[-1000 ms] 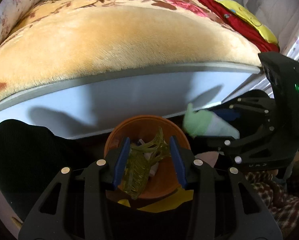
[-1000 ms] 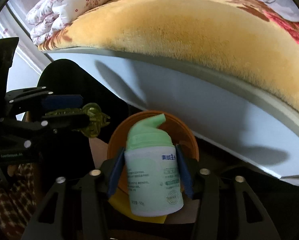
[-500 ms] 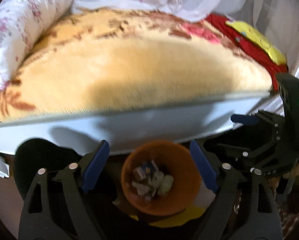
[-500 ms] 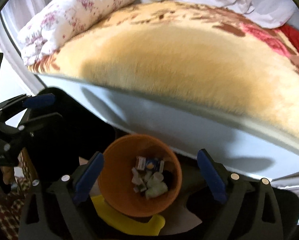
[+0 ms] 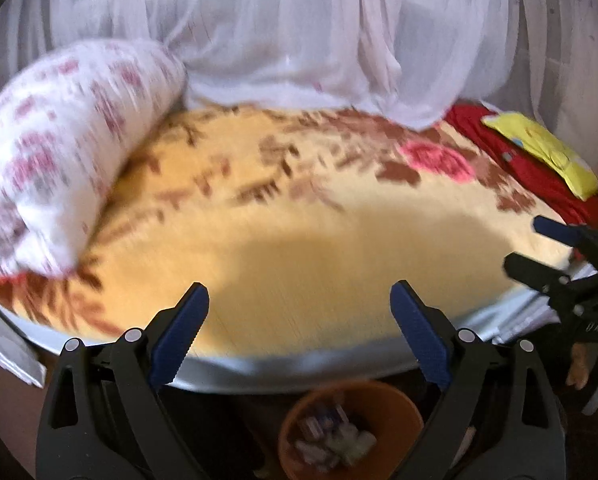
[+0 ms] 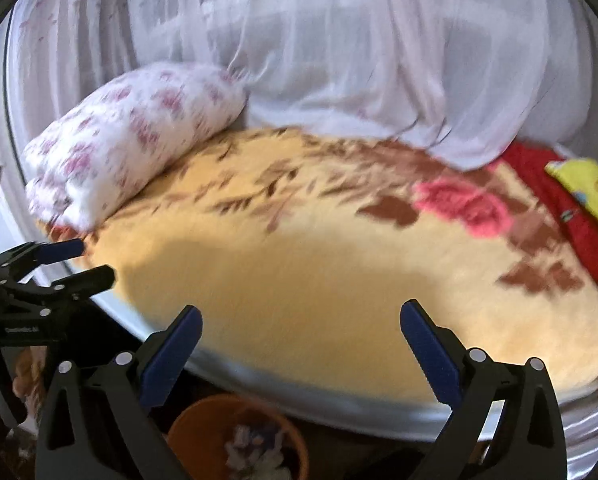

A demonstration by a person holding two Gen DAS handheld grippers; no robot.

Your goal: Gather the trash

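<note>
Both grippers, left (image 5: 299, 334) and right (image 6: 301, 350), jaws opening, empty | orange bin (image 5: 351, 428) holds scraps | bed blanket (image 5: 319, 220) shows no further trash

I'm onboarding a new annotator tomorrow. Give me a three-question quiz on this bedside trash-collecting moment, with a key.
1. True or false: the left gripper holds a bottle.
2. What colour is the bin below both grippers?
A. orange B. blue C. white
3. Fill in: the pillow lies on the ____.

Key: 1 false, both it and the right gripper have nothing between their jaws, which are opening. 2 A; trash lies inside. 3 blanket.
</note>
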